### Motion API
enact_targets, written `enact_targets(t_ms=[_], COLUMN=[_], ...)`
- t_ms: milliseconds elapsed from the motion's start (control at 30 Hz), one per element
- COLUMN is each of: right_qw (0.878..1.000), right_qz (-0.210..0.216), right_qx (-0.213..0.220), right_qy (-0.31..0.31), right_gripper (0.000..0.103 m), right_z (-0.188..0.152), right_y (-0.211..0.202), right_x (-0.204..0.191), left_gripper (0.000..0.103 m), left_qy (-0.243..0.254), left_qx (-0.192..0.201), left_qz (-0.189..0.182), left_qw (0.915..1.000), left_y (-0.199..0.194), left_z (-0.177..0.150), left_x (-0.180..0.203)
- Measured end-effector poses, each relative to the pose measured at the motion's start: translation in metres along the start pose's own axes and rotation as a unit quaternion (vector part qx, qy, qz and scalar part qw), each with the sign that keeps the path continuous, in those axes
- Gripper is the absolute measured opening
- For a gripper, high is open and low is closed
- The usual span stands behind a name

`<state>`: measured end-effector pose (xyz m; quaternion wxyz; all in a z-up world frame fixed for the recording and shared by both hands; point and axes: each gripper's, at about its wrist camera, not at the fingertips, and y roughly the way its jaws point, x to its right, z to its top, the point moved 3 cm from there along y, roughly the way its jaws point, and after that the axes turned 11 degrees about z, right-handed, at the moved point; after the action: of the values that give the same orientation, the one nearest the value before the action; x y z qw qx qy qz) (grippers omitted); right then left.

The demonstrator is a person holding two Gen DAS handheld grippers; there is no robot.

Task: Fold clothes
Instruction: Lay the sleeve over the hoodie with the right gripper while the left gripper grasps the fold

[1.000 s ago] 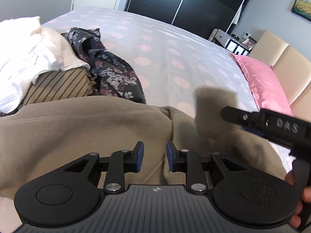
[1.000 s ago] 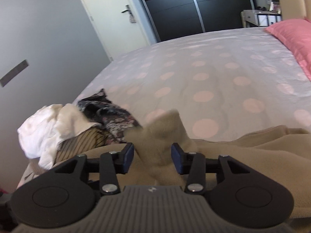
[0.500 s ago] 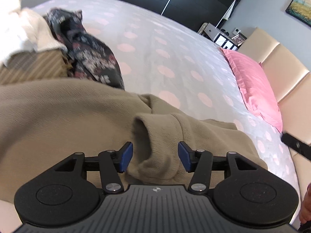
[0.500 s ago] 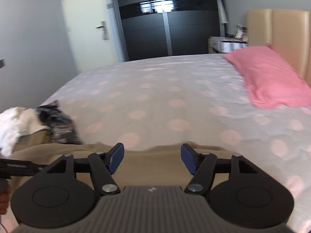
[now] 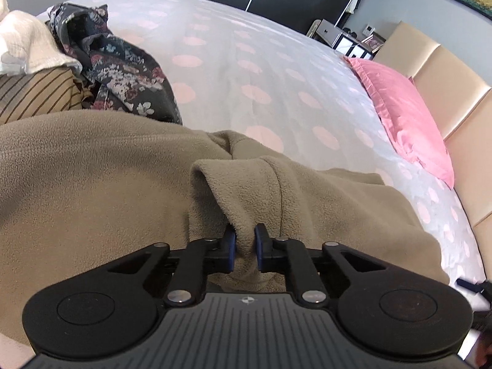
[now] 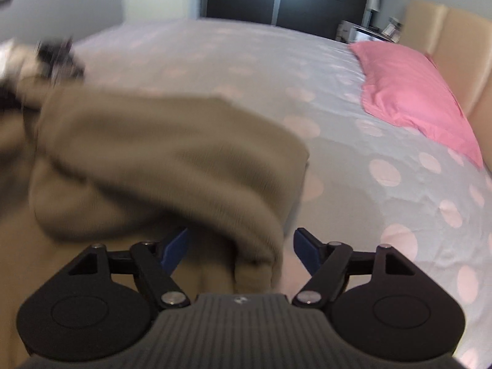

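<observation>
A: What has changed since a moment ago?

B: The left gripper stood with its jaws apart around a fold of the beige fleece garment; the jaws have just been closing and now pinch that fold, the cuff-like flap rising straight up from between the blue pads. The right gripper, which earlier had a flap of the same fleece between its jaws, has swung over toward the pillow side, and its jaws have just been opening.

A: Start with the biggest thing, then.

B: The bed, under a pale grey cover with pink dots, fills both views. A cream padded headboard runs along its right side and a pink pillow lies against it.

A: And the garment?

B: It is spread across the near part of the bed, filling the lower left of both views. In the right wrist view a thick roll of it lies blurred in front of the camera, and its end hangs between the spread blue pads, which do not press on it.

A: Other clothes?

B: At the far left, beyond the fleece: a dark floral garment, a tan striped piece beside it, and white cloth on top of that.
</observation>
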<state>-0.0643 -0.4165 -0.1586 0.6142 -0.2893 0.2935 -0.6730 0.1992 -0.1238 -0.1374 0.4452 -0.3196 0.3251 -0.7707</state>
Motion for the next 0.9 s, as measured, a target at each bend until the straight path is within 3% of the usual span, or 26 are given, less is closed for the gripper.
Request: enact_targets(t_ms=[67, 133, 167, 200, 267, 300, 400, 500, 567, 733, 900], right_qw=[0.999, 0.998, 0.998, 0.997, 0.998, 0.998, 0.999, 0.998, 0.997, 0.992, 0.991], right_qz=[-0.038, -0.058, -0.062, -0.062, -0.047, -0.044, -0.035, -0.027, -0.022, -0.013, -0.006], right_qx=[-0.011, 0.008, 0.02, 0.031, 0.041, 0.043, 0.021, -0.005, -0.012, -0.028, -0.04], right_qy=[-0.029, -0.011, 0.004, 0.016, 0.019, 0.006, -0.033, -0.064, -0.073, -0.119, -0.124], right_gripper=[0.078, 0.076, 0.065, 0.047, 0.029, 0.025, 0.02, 0.02, 0.02, 0.021, 0.023], right_z=[-0.01, -0.008, -0.005, -0.002, 0.005, 0.006, 0.003, -0.007, -0.012, -0.024, -0.024], right_y=[0.011, 0.012, 0.012, 0.01, 0.006, 0.006, 0.016, 0.03, 0.036, 0.046, 0.037], right_x=[-0.002, 0.004, 0.008, 0.012, 0.011, 0.006, -0.007, -0.018, -0.021, -0.03, -0.032], left_gripper=[0.008, 0.007, 0.007, 0.007, 0.007, 0.007, 0.007, 0.007, 0.007, 0.007, 0.007], left_qy=[0.003, 0.005, 0.007, 0.006, -0.005, -0.009, -0.007, -0.017, -0.011, 0.017, 0.033], left_qx=[0.018, 0.037, 0.046, 0.056, 0.079, 0.086, 0.071, -0.002, -0.03, -0.032, -0.029], left_qz=[-0.004, -0.008, -0.01, -0.014, -0.027, -0.03, -0.007, 0.038, 0.063, 0.086, 0.084], left_qw=[0.9998, 0.9993, 0.9989, 0.9983, 0.9964, 0.9958, 0.9974, 0.9991, 0.9975, 0.9957, 0.9955], left_y=[-0.01, -0.021, -0.026, -0.033, -0.051, -0.057, -0.054, -0.018, 0.002, 0.019, 0.017], left_z=[0.004, 0.009, 0.011, 0.014, 0.023, 0.027, 0.031, 0.016, 0.005, -0.004, -0.007], left_x=[0.003, 0.007, 0.009, 0.009, 0.007, 0.005, -0.004, -0.02, -0.029, -0.029, -0.024])
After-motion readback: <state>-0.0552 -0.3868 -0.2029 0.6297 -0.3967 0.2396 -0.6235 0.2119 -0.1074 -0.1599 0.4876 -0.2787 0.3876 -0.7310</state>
